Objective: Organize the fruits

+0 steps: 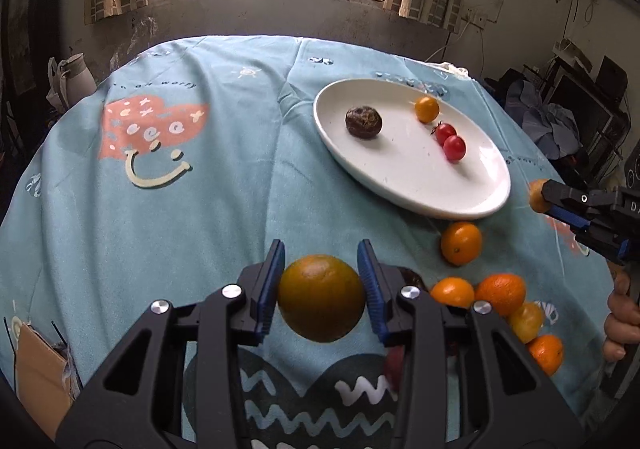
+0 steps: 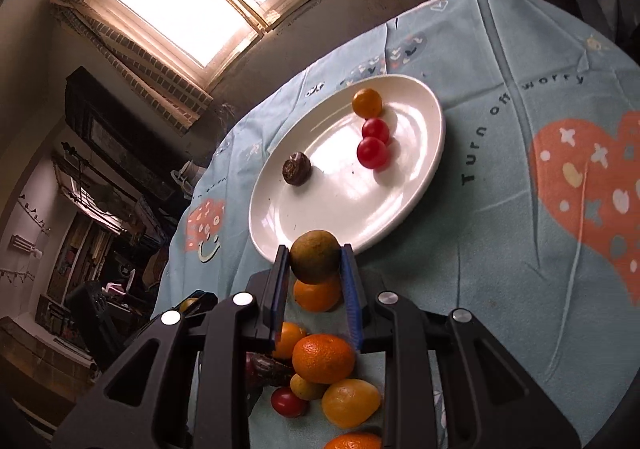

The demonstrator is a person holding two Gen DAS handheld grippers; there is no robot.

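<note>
My left gripper [image 1: 321,257] is shut on a large greenish-orange citrus [image 1: 320,299], held above the blue tablecloth. My right gripper [image 2: 315,249] is shut on a small brownish-green round fruit [image 2: 315,257] just off the near rim of the white oval plate [image 2: 340,205]; in the left wrist view the right gripper [image 1: 554,197] sits at the right edge. The plate [image 1: 416,185] holds a dark wrinkled fruit [image 1: 363,121], a yellow cherry tomato [image 1: 426,109] and two red cherry tomatoes [image 1: 450,141].
Loose fruit lies on the cloth near the plate: a tangerine [image 1: 461,243], more tangerines [image 1: 500,293], a yellow fruit [image 2: 351,402], a red tomato [image 2: 289,402]. A cardboard box [image 1: 38,373] stands at the lower left. A hand [image 1: 620,321] grips the right handle.
</note>
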